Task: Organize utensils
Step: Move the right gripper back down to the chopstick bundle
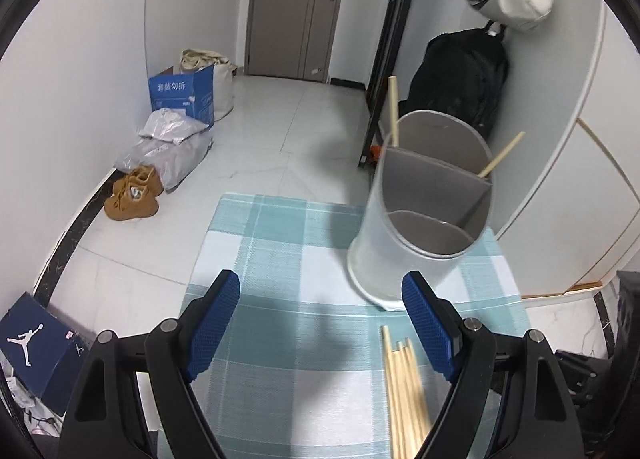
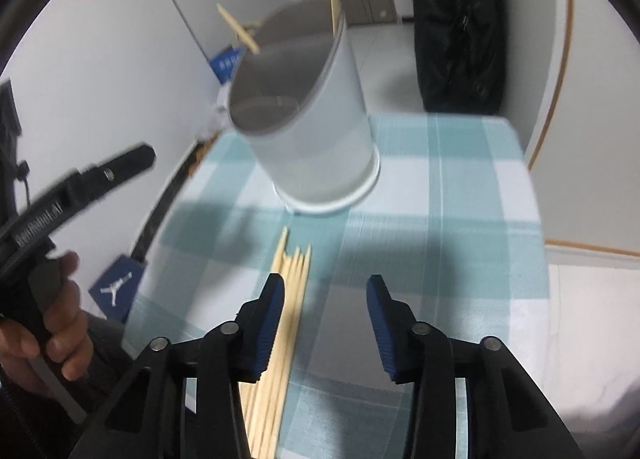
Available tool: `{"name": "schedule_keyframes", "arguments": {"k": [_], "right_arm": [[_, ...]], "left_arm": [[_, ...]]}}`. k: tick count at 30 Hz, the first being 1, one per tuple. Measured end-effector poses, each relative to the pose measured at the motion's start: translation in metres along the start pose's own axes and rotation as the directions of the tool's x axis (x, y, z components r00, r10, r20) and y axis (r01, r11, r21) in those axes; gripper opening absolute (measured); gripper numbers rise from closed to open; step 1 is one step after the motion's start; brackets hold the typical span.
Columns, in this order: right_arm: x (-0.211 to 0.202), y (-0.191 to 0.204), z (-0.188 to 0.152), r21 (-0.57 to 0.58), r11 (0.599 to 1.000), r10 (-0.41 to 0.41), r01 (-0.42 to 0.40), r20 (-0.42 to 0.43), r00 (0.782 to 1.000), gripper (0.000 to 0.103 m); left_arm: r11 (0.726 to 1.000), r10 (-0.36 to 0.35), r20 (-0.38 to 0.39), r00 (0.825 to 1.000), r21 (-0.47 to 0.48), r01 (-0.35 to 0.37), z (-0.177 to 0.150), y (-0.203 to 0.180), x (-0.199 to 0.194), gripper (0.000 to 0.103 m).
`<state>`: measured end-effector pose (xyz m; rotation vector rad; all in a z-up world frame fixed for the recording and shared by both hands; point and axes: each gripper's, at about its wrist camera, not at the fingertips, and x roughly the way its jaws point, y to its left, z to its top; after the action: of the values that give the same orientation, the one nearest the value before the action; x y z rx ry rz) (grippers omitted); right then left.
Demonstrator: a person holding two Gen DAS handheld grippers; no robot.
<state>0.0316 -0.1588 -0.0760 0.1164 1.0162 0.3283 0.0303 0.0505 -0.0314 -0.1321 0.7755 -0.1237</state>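
Chopsticks [image 2: 286,323] lie bundled on the checked cloth [image 2: 460,219], just beside the right gripper [image 2: 326,323], whose jaws stand apart and empty. Left gripper [image 1: 320,323] likewise spread, holding nothing. Judged step: reaching to pick up; next move needs centring over one stick. Beyond stands the divided holder [image 1: 424,211], two sticks inside; tiled floor [image 1: 280,131] and door [image 1: 296,7] behind.
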Motion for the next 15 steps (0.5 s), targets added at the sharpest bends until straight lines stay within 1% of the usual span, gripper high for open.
{"name": "schedule_keyframes", "arguments": {"k": [3, 7, 9, 12, 14, 15], "right_arm": [[0.017, 0.004, 0.000, -0.014, 1.000, -0.006, 0.005, -0.052, 0.999, 0.031], [0.037, 0.012, 0.002, -0.039, 0.999, -0.015, 0.010, -0.113, 0.993, 0.022], [0.048, 0.015, 0.004, -0.053, 0.998, -0.028, 0.020, -0.142, 0.989, 0.022], [0.059, 0.023, 0.006, -0.089, 0.995, -0.054, 0.038, -0.178, 0.982, 0.018], [0.065, 0.028, 0.005, -0.115, 0.993, -0.051, 0.029, -0.201, 0.978, 0.018], [0.067, 0.029, 0.005, -0.131, 0.991, -0.064, 0.038, -0.205, 0.977, 0.018]], "left_arm": [[1.000, 0.010, -0.015, 1.000, -0.010, -0.010, 0.002, 0.005, 0.000, 0.080], [0.999, 0.005, -0.054, 0.999, -0.037, -0.007, 0.001, 0.015, 0.001, 0.080], [0.999, 0.006, -0.066, 0.998, -0.047, -0.009, 0.001, 0.018, 0.003, 0.080], [0.997, 0.027, -0.097, 0.995, -0.065, -0.033, 0.002, 0.025, 0.008, 0.080], [0.996, 0.026, -0.113, 0.993, -0.086, -0.035, 0.003, 0.032, 0.009, 0.080], [0.995, 0.027, -0.120, 0.992, -0.096, -0.039, 0.004, 0.034, 0.009, 0.080]]}}
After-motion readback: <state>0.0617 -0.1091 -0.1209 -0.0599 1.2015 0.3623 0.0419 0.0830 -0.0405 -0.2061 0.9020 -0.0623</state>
